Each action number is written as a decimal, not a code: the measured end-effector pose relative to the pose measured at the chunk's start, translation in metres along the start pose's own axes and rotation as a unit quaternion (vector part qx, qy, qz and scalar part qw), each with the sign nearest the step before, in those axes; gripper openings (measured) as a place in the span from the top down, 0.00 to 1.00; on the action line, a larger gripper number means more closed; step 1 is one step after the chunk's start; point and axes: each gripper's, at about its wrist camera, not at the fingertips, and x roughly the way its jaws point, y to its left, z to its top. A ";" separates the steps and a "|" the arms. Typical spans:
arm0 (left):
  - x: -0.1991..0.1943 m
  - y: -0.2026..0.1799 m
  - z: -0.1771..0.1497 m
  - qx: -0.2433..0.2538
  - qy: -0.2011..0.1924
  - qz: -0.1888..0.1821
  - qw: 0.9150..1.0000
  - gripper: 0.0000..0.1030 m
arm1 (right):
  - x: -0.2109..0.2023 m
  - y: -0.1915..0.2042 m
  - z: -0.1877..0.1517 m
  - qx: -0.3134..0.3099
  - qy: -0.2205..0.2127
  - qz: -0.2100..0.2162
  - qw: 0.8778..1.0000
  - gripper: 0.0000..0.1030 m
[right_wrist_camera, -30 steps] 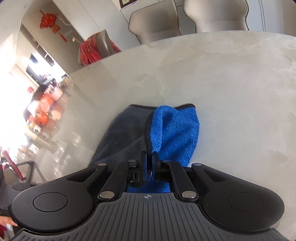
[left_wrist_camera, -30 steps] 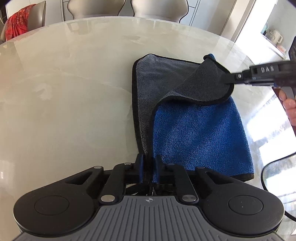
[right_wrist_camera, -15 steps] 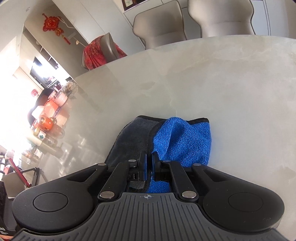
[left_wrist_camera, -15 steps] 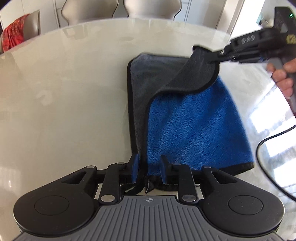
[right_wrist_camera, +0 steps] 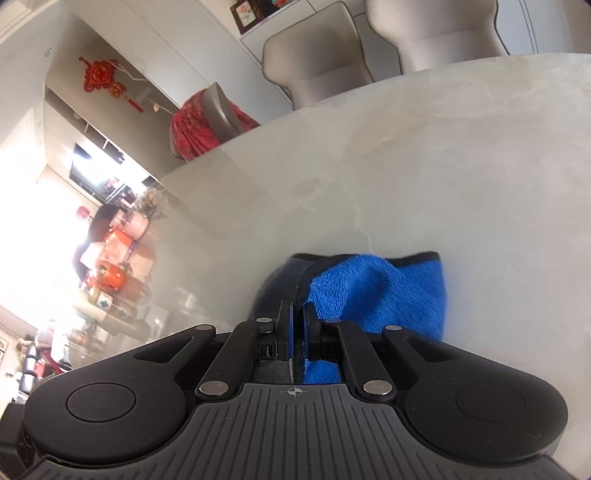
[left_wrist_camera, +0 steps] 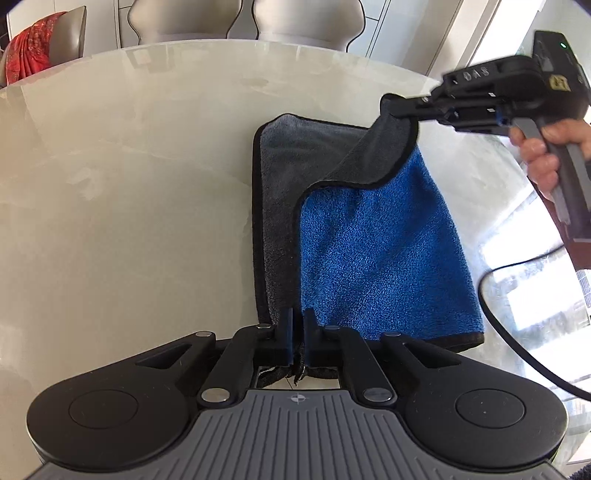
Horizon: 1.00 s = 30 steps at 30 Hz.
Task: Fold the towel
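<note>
- The towel (left_wrist_camera: 376,254), blue on one face and grey on the other with a black hem, lies on the pale marble table (left_wrist_camera: 129,192), partly doubled over.
- The left gripper (left_wrist_camera: 298,325) is clamped tight on the near hem of the towel, low at the table.
- The right gripper (right_wrist_camera: 296,321), held by a hand (left_wrist_camera: 546,147), pinches the far corner and lifts it clear of the table.
- 2 chairs (left_wrist_camera: 295,20) stand behind.

The towel (left_wrist_camera: 376,258), plush blue on one face and grey on the other with a dark bound edge, lies partly folded on the pale desk (left_wrist_camera: 129,192), its far corner lifted clear and its grey underside showing along the left.
</note>
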 end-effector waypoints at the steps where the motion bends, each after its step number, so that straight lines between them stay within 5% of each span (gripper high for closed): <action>1: -0.002 0.000 -0.001 -0.001 -0.001 0.000 1.000 0.96 | 0.005 0.003 0.004 -0.003 0.002 0.001 1.000 0.94; 8: -0.014 0.003 -0.008 -0.022 -0.006 0.000 1.000 0.96 | 0.053 0.025 0.034 -0.020 0.033 0.009 0.999 0.94; 14: -0.013 0.007 -0.016 -0.040 0.006 0.005 0.999 0.96 | 0.106 0.042 0.039 -0.067 0.080 -0.039 0.994 0.92; 17: -0.012 0.005 -0.017 -0.042 0.012 0.005 0.999 0.96 | 0.122 0.046 0.036 -0.083 0.098 -0.058 0.990 0.74; 23: -0.006 0.006 -0.018 -0.047 0.025 0.005 0.999 0.94 | 0.093 0.036 0.036 -0.020 0.037 0.003 0.999 0.59; 30: -0.003 0.008 -0.019 -0.036 0.029 0.017 0.999 0.89 | 0.077 0.030 0.012 -0.084 0.081 -0.026 0.993 0.58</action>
